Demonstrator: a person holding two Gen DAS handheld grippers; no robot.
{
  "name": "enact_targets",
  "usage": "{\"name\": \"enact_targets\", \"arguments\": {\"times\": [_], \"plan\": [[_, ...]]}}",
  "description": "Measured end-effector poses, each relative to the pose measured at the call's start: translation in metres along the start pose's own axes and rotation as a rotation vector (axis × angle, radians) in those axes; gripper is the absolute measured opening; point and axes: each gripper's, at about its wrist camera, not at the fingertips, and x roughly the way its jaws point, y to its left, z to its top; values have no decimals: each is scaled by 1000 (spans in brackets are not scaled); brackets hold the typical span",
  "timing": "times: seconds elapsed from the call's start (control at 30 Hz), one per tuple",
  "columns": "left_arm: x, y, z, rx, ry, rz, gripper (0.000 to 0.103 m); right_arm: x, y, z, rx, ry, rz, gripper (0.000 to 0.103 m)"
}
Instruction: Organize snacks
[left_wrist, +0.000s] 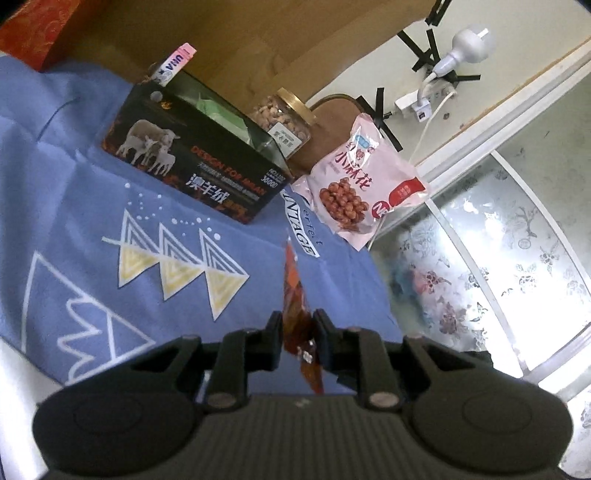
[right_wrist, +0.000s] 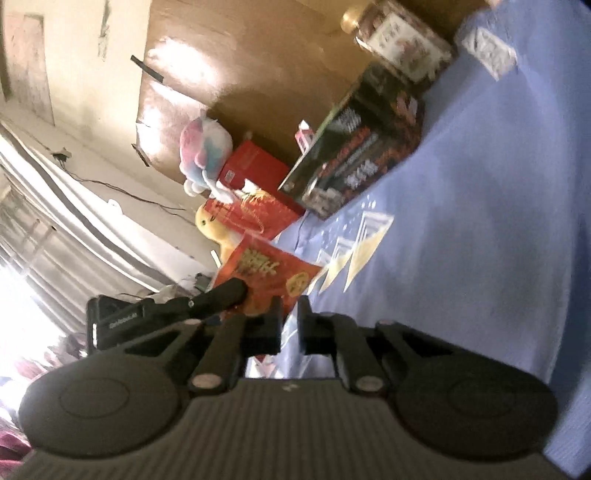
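I have the left claw (left_wrist: 298, 325) clamped on a red snack packet (left_wrist: 295, 295), seen edge-on in the left wrist view and standing up between the pads, lifted clear of the blue cloth (left_wrist: 92, 177) below. From the right wrist view the same packet (right_wrist: 271, 275) shows its printed face, with the left claw's finger (right_wrist: 225, 295) on its near edge. My right claw (right_wrist: 290, 317) has its jaws together with nothing between them; it sits just beside the packet's lower right corner and I can't tell whether it touches.

I judge the step in hand to be carrying this packet to the storage box. Beyond the claw, the dark open box (left_wrist: 192, 155) lies far and to the left, well apart from the packet. A pink snack bag (left_wrist: 354, 177) leans just right of the box, and a jar of nuts (left_wrist: 284, 118) stands behind it.

The next move calls for swinging the packet left and forward above the box's rim, then letting it drop inside.
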Motion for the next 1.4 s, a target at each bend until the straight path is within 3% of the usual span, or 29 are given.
{"name": "enact_targets", "arguments": {"times": [0.2,0.47,0.73,0.83,1.0,1.23,1.4], "plan": [[12,-18,34,96,5,26,19,5,15,22,-117,-61,-42,8],[38,-29,116,191,-68,126,25,44,32,93,-234,-124,-90,8],[78,-8,174,285,-126,372,41,120,22,150,-335,-150,-179,8],[93,1,176,334,-131,544,46,147,15,150,-385,-118,-220,12],[97,1,160,423,-200,738,60,156,9,135,-454,-118,-163,14],[68,-23,137,411,-293,747,61,120,20,142,-419,-198,-150,17],[51,-41,96,428,-292,756,73,80,34,119,-429,-226,-175,28]]}}
